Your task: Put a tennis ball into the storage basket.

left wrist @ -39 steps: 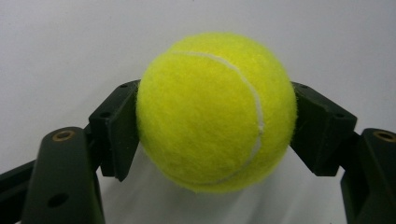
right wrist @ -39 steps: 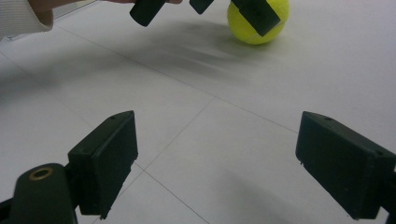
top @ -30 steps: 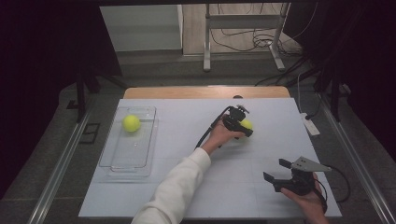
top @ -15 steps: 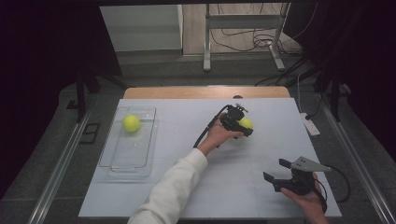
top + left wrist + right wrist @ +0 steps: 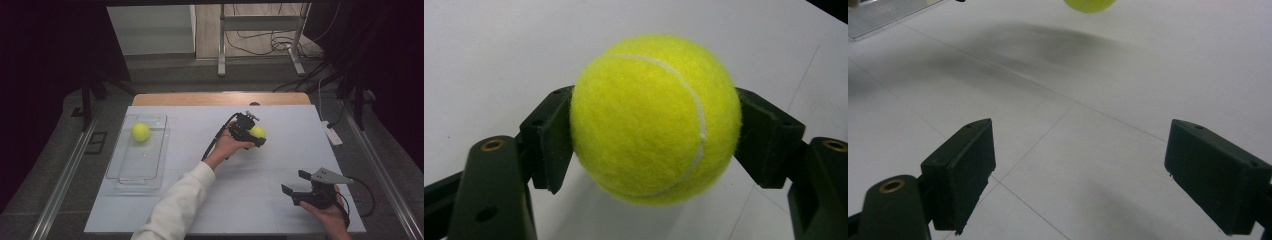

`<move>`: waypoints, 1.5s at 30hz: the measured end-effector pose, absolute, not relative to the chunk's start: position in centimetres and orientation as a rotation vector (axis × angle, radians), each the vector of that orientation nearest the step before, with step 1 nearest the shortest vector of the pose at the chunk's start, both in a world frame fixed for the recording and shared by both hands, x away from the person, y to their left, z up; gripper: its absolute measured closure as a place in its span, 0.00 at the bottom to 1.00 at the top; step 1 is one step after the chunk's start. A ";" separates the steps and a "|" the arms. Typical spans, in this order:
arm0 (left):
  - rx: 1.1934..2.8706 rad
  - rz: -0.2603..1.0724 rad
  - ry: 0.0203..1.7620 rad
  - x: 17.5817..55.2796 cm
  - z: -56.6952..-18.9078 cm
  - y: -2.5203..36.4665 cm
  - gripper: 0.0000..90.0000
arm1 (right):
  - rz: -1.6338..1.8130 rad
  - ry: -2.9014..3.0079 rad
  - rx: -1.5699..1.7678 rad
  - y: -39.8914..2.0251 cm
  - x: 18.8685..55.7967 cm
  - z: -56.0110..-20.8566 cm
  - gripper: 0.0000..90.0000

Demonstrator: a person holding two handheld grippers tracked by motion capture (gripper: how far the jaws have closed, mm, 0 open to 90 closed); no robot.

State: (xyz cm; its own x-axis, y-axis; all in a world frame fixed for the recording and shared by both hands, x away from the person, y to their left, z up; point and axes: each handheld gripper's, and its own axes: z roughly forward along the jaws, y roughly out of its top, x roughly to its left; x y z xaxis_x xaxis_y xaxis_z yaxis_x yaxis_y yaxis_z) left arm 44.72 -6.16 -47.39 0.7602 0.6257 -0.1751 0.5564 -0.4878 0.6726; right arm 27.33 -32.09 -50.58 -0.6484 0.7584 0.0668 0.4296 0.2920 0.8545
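My left gripper [image 5: 256,137] is shut on a yellow-green tennis ball [image 5: 258,132] near the middle of the white table. In the left gripper view the ball [image 5: 656,120] sits squeezed between both black pads [image 5: 549,150], a little above the table with its shadow beneath. A second tennis ball [image 5: 140,131] lies in the far end of a clear plastic tray [image 5: 135,172] at the left. My right gripper [image 5: 296,182] rests at the near right of the table, open, with nothing between its fingers [image 5: 963,170]. The held ball [image 5: 1089,5] peeks in at the top of the right gripper view.
A white board [image 5: 200,200] covers the tabletop, with its wooden edge at the back. A white power strip [image 5: 332,134] lies at the right edge. Cables trail from both grippers. Metal stand legs and wires are on the floor beyond the table.
The left gripper with its ball has shifted slightly toward the back and lifted a little. The right gripper has kept still.
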 end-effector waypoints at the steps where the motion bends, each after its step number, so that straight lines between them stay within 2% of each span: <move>1: 2.208 0.119 0.880 44.7 -47.4 -6.2 0.30 | 1.296 2.215 1.072 -32.1 27.3 -50.6 0.15; 45: 2.135 0.158 0.837 40.6 -45.4 -2.0 0.30 | 1.276 2.227 1.046 -31.7 27.2 -50.7 0.15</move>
State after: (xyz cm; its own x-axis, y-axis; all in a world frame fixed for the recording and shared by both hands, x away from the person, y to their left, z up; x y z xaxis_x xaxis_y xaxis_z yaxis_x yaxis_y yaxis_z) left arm 40.61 -1.99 -45.43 0.7714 0.6145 -0.1651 0.5116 -0.4448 0.7351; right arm 27.19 -31.65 -50.72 -0.6568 0.7527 0.0450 0.4195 0.3151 0.8513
